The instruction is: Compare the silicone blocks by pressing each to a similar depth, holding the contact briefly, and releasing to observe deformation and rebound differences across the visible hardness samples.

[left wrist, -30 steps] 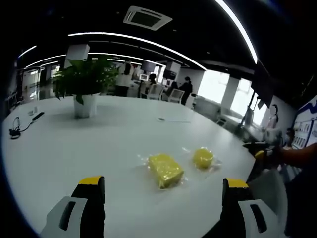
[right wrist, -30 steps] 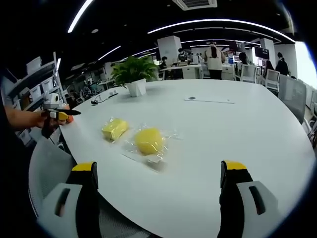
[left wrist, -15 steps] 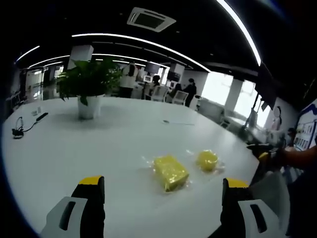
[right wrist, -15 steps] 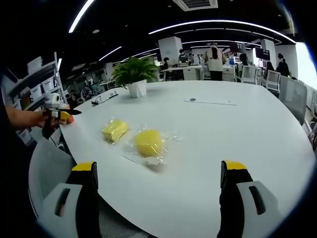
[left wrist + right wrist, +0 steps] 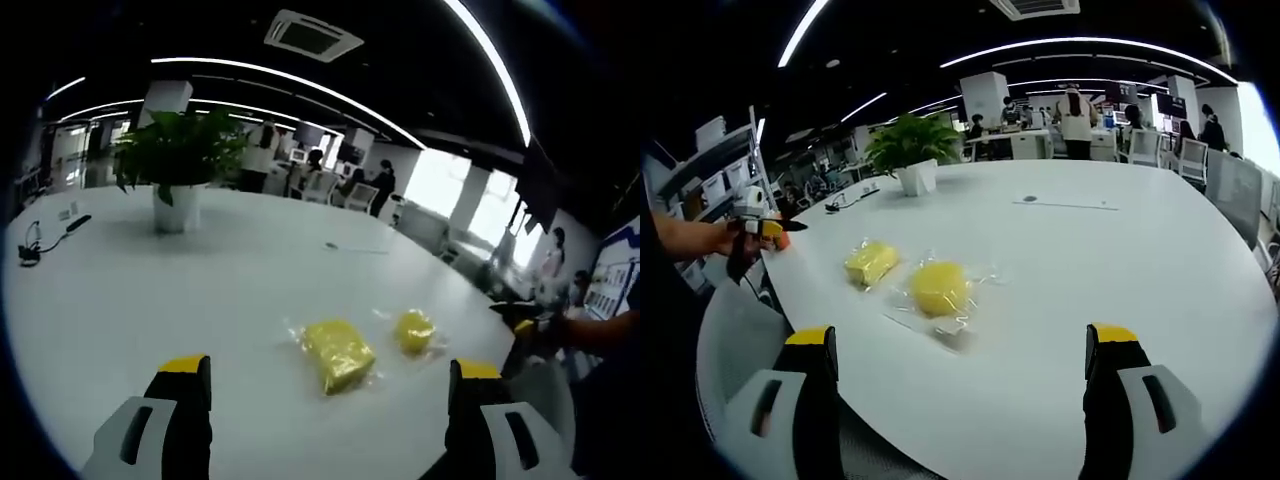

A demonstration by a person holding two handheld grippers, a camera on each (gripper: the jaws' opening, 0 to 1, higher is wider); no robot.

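Observation:
Two yellow silicone samples in clear plastic bags lie near the edge of a large white table (image 5: 200, 290). In the left gripper view the rectangular block (image 5: 337, 356) lies ahead, with the round block (image 5: 413, 330) to its right. My left gripper (image 5: 325, 430) stands open, short of both. In the right gripper view the round block (image 5: 939, 288) is nearer and the rectangular block (image 5: 871, 263) lies to its left. My right gripper (image 5: 965, 420) is open, held back over the table's edge. The left gripper (image 5: 758, 228) comes in at the far left, the right gripper (image 5: 525, 330) at the far right.
A potted green plant (image 5: 175, 165) (image 5: 910, 150) stands further back on the table (image 5: 1120, 260). A black cable (image 5: 45, 240) lies at its left side and a thin sheet (image 5: 1065, 203) toward the back. A grey chair (image 5: 730, 340) sits by the table edge. Desks and people fill the background.
The left gripper view has shifted a little, so the blocks sit slightly lower and left in it. The right gripper view is almost unchanged. Both grippers stay open.

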